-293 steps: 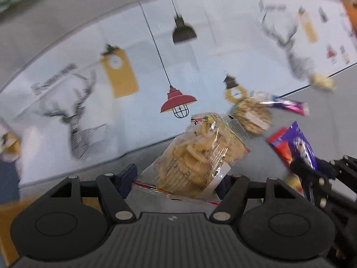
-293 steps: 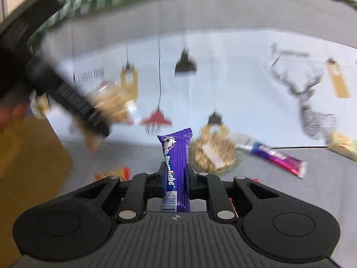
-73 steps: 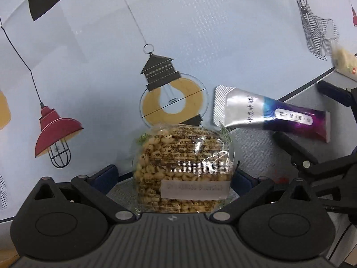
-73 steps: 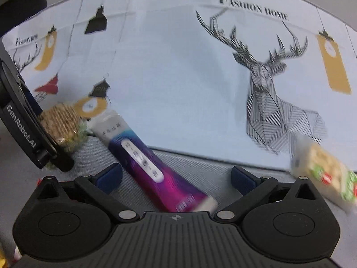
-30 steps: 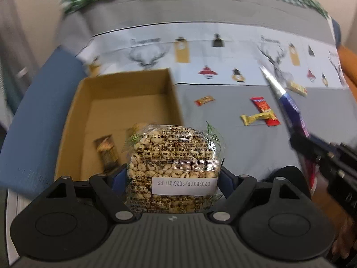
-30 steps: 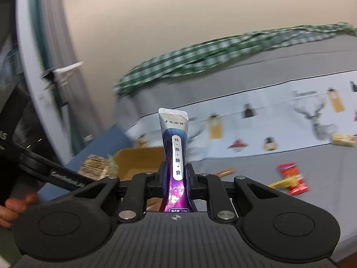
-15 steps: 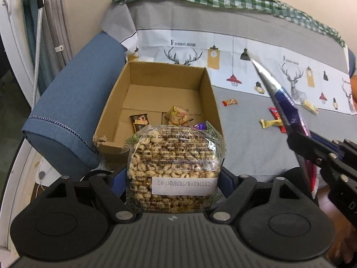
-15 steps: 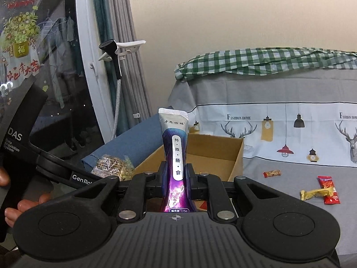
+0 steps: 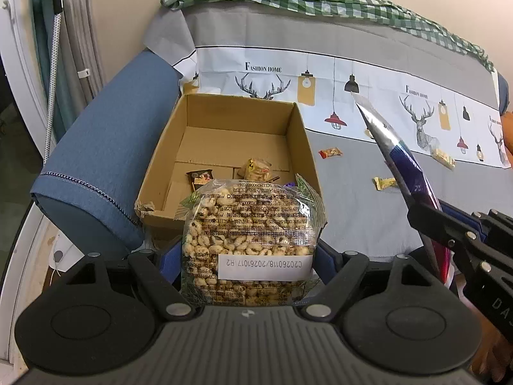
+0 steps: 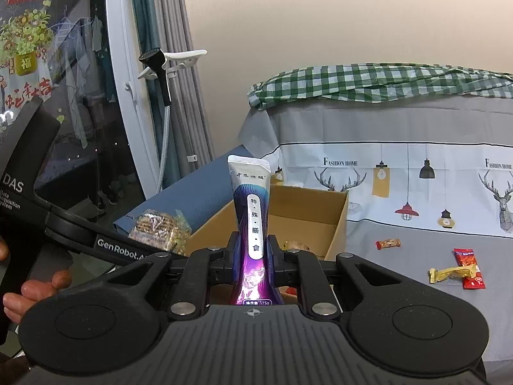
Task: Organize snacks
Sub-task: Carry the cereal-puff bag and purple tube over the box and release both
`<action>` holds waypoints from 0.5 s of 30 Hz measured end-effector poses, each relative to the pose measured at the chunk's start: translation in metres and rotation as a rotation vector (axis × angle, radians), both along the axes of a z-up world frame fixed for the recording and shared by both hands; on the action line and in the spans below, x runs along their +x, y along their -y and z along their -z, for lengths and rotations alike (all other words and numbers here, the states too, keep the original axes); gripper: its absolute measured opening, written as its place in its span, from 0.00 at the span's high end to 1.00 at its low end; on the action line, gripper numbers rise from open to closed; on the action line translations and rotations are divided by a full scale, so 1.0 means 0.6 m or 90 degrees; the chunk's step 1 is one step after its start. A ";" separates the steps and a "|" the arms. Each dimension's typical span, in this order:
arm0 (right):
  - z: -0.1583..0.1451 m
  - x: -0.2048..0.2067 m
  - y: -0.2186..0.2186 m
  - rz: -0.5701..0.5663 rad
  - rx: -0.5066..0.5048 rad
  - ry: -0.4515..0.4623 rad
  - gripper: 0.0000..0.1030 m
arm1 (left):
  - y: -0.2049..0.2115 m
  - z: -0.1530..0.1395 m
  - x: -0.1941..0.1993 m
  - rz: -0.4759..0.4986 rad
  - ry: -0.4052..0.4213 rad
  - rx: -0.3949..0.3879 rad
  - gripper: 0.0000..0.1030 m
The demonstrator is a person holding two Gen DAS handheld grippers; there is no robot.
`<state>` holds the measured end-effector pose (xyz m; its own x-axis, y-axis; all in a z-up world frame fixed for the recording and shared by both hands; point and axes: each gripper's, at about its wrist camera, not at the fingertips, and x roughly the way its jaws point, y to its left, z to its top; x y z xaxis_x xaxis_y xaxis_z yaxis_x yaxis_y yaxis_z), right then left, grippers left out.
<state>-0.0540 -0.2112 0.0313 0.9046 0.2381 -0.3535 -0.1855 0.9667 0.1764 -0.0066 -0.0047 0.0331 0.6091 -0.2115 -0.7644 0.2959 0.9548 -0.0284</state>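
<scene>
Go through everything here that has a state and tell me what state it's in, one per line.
Left gripper: jaws shut on the puffed grain bag.
Right gripper: jaws shut on the purple sachet, upright.
Cardboard box: open, a few snacks inside.
Loose snacks: lying on the grey cover.

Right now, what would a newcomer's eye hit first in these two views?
The clear bag of puffed cereal clamped in the left tool, dead centre of its view, in front of the open cardboard box on the sofa. In the right view, the purple sachet stands upright in the shut right tool. A few small snacks lie loose on the grey cover.
</scene>
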 end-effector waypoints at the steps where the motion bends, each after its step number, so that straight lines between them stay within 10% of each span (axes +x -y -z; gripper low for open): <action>1: 0.001 0.001 0.000 -0.001 -0.001 -0.001 0.84 | 0.000 0.001 0.002 0.000 -0.001 -0.001 0.18; 15: 0.013 0.033 -0.003 0.002 -0.008 -0.039 0.84 | -0.007 0.009 0.034 -0.008 -0.011 -0.005 0.18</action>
<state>-0.0342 -0.2092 0.0236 0.8821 0.2313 -0.4105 -0.1725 0.9693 0.1753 0.0138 -0.0005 0.0275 0.5982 -0.2093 -0.7736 0.2830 0.9583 -0.0405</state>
